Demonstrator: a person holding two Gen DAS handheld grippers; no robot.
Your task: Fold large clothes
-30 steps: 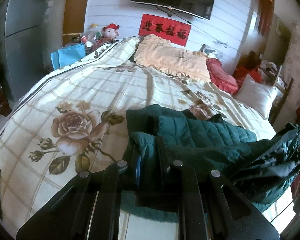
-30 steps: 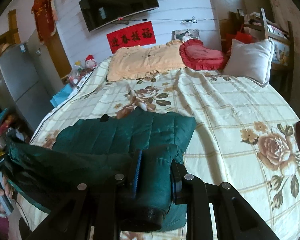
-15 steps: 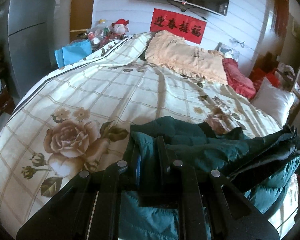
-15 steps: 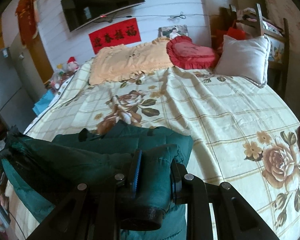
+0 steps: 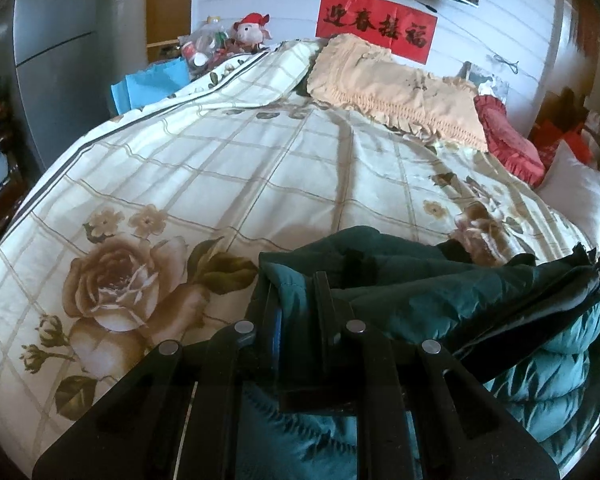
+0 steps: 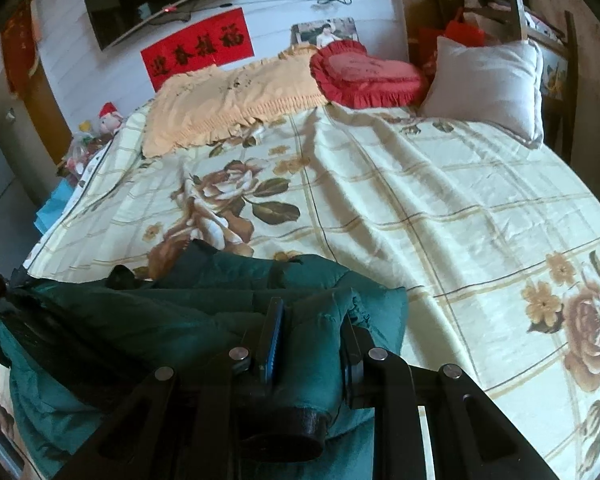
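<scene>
A wide bed (image 5: 260,168) carries everything, spread with a cream quilt (image 6: 440,208) checked in tan lines and printed with big brown roses. Along its head edge lie, side by side, a peach frilled pillow cover (image 6: 236,100), a red heart-shaped cushion (image 6: 364,76) and a pale grey pillow (image 6: 488,80), the last toward the head corner by a wooden chair. At the foot edge a dark green quilted jacket (image 5: 440,288) lies partly bunched on the quilt, its near portion raised off the cover; the rest of the quilt between jacket and pillows is lightly wrinkled
</scene>
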